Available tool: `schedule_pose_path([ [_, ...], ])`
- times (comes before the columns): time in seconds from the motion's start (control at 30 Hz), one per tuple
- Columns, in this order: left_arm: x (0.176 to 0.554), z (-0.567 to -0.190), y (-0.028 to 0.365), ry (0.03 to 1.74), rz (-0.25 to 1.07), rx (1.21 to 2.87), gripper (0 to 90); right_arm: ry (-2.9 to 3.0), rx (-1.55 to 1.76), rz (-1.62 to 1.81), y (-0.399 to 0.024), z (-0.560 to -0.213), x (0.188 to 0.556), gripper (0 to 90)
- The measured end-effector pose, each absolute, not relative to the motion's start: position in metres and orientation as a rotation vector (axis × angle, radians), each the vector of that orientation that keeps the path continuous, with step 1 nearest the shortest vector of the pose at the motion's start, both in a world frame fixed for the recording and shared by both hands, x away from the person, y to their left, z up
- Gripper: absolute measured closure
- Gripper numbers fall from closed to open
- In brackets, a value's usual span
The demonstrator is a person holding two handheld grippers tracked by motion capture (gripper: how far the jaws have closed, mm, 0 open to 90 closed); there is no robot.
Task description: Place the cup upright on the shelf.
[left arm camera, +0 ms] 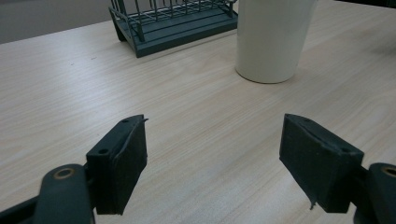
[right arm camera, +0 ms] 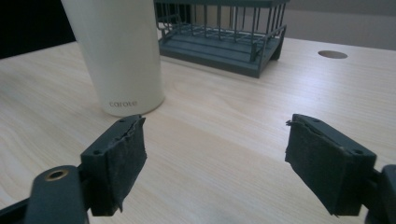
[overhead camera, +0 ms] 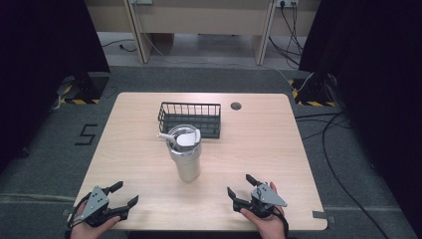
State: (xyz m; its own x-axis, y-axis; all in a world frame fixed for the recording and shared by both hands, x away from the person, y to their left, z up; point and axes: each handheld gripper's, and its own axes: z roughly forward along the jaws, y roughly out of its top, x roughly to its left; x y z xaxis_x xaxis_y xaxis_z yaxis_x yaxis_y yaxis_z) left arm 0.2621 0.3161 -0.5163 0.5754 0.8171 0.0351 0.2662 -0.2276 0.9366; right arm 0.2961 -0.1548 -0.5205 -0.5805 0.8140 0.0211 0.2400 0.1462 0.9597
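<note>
A cream-white tumbler (overhead camera: 185, 155) with a clear lid stands upright near the middle of the wooden table (overhead camera: 259, 149). Behind it sits a dark wire basket (overhead camera: 191, 118), seemingly with nothing in it. My left gripper (overhead camera: 124, 194) rests at the table's front left, held by a hand, jaws wide open and nothing between them. At the front right, my right gripper (overhead camera: 240, 185) is likewise open with nothing held. The left gripper view has the tumbler (left arm camera: 273, 37) ahead to the right and the basket (left arm camera: 173, 21) farther back. In the right gripper view the tumbler (right arm camera: 119, 51) stands ahead left, the basket (right arm camera: 224, 35) behind it.
A round cable hole (overhead camera: 236, 105) lies in the table's far right part. Cables (overhead camera: 328, 144) run over the grey floor to the right of the table. Black curtains hang at both sides, and wooden furniture (overhead camera: 199, 20) stands beyond the far edge.
</note>
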Motion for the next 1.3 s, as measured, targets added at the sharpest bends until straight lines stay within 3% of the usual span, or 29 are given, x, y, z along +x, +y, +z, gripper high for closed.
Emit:
schedule_pose_path([
  [0.07,0.262,-0.516,0.316,0.893,0.670,1.776,22.6,1.903,0.985,1.461,-0.152,-0.517,0.296,14.9],
  [0.4,0.261,-0.516,0.317,0.893,0.672,1.774,22.0,1.875,0.902,1.504,-0.131,-0.499,0.301,14.1],
  [1.3,0.261,-0.516,0.316,0.885,0.667,1.771,22.0,1.958,0.818,1.547,-0.063,-0.493,0.342,14.1],
])
